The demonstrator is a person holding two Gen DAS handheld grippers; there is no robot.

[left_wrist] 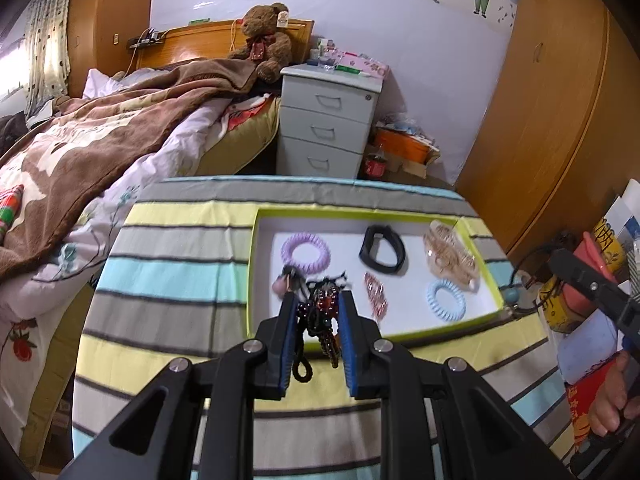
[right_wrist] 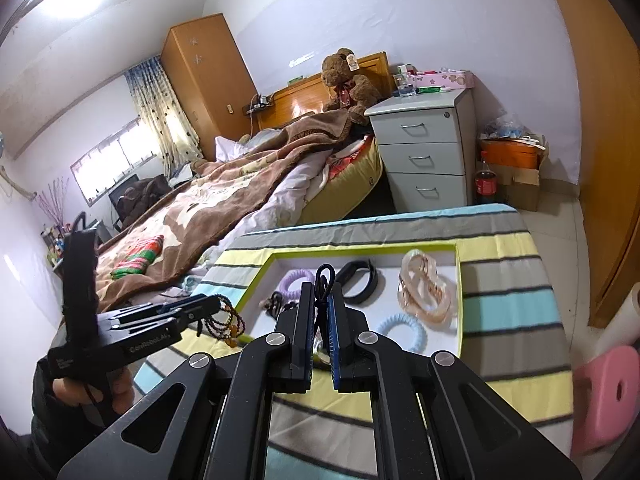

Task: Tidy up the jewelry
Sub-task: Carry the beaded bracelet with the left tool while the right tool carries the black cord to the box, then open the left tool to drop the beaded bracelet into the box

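While raised over white tray with green rim (left_wrist: 486,276): left gripper (left_wrist: 319,304) pinching dark beaded bracelets (left_wrist: 320,312); right gripper (right_wrist: 319,300) pressed together on thin black cord (right_wrist: 322,280).

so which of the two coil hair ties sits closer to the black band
The purple hair tie, in the tray's far left part, level with the black band. The blue hair tie lies nearer the tray's front right corner.

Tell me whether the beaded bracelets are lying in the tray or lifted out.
Lifted out: the beaded bracelets hang clamped in the left tongs, dangling above the tray.
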